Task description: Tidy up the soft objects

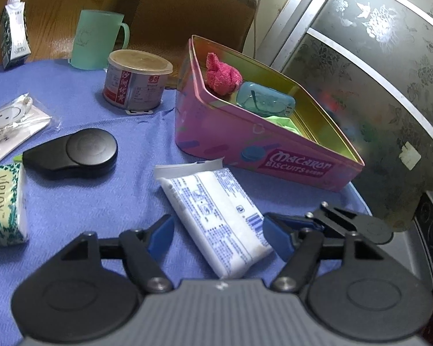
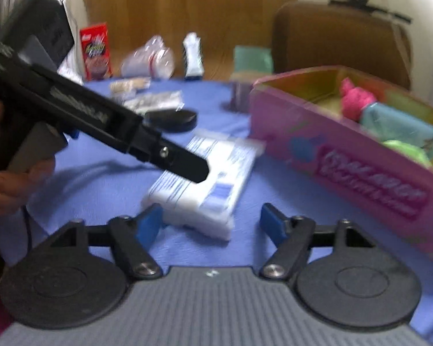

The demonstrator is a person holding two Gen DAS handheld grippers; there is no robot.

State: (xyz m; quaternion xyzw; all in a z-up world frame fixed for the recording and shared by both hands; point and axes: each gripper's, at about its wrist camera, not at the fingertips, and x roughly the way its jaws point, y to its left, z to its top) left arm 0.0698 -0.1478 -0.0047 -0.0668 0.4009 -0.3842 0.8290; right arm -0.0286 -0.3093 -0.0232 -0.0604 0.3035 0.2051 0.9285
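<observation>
White and blue-printed, the soft tissue pack [image 1: 216, 216] lay on the blue-clothed bench [image 1: 72, 115], just before the pink tin [image 1: 245, 150]. It looked light, squashy and slick in its wrapper, best pinched across its narrow width. The left tongs [image 1: 216, 232] straddled it part-open, holding nothing; the right tongs [image 2: 210, 225] gaped wide, empty.

One tin [image 1: 245, 155], two tissue packs [image 1: 216, 219] [image 1: 3, 204]
</observation>
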